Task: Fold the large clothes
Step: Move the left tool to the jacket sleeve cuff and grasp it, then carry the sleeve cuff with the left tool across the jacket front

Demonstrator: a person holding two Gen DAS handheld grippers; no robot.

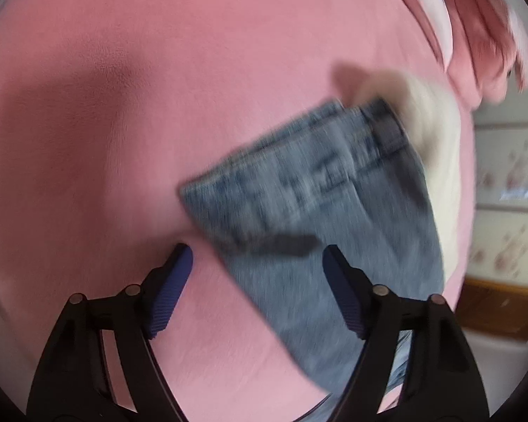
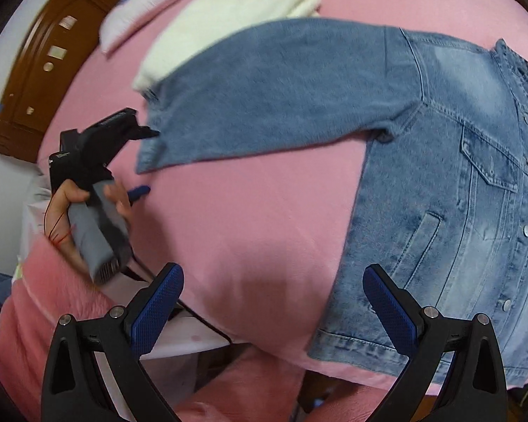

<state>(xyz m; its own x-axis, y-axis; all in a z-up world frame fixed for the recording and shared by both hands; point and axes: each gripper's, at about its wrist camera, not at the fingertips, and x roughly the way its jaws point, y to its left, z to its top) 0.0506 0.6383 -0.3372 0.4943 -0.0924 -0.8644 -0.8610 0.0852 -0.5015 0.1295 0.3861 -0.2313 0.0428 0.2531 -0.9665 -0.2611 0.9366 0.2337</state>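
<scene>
A blue denim jacket [image 2: 457, 190] lies front up on a pink bed sheet [image 2: 250, 218]. Its long sleeve [image 2: 274, 95] stretches left across the bed. In the left wrist view the sleeve cuff [image 1: 320, 190] lies just ahead of my left gripper [image 1: 257, 256], which is open with nothing between its blue pads. The left gripper also shows in the right wrist view [image 2: 142, 160], right at the cuff end. My right gripper [image 2: 272, 277] is open and empty above the sheet, left of the jacket's lower hem [image 2: 362, 348].
A folded white garment [image 2: 225, 24] lies behind the sleeve, also in the left wrist view [image 1: 436, 140]. A pale pillow [image 2: 144, 7] and a brown wooden headboard [image 2: 49, 66] stand at the far left. The bed's near edge runs just under the right gripper.
</scene>
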